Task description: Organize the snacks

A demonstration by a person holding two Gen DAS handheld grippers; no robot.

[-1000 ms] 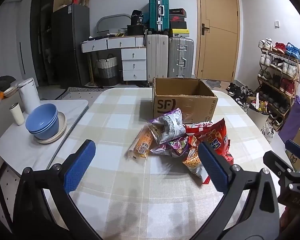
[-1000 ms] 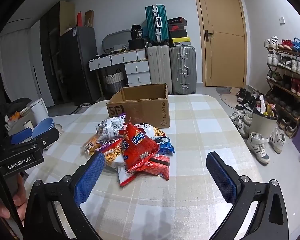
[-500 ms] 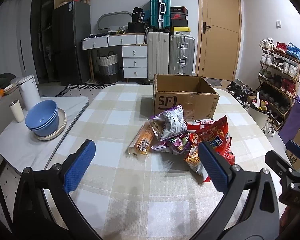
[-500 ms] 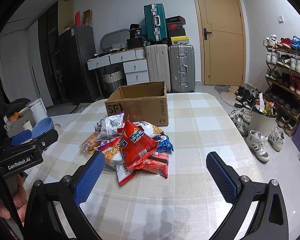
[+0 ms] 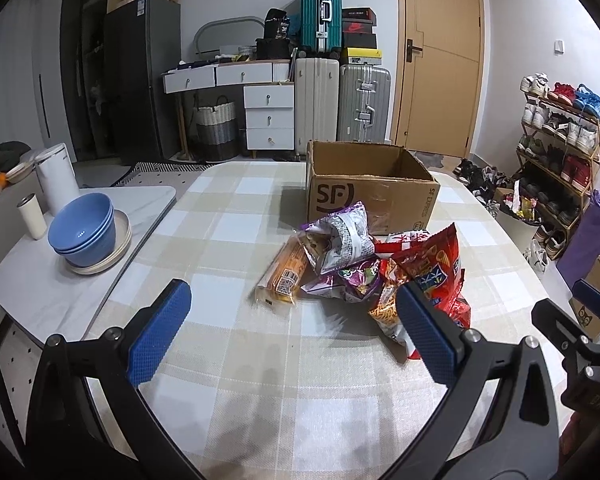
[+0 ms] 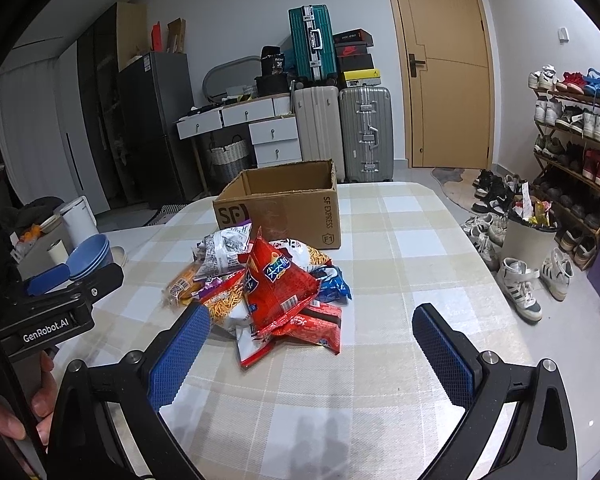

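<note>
While both grippers hover empty, fingers wide, we sit at approach step. Snack pile [image 6: 272,292] on bench [image 6: 400,360], at 12 o'clock from right gripper [image 6: 306,354]; box [image 6: 284,208] just behind. Left gripper [image 5: 292,332] near orange pack [image 5: 284,276]. Next: we descend, pinch one bag.

Both wrist views toward snack pile [image 5: 364,268]

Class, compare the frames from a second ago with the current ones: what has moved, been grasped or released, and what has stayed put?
Both open grippers, left gripper and right gripper, have drifted slightly nearer the snack pile. Nothing was grasped or released. The cardboard box and blue bowls stayed put.
</note>
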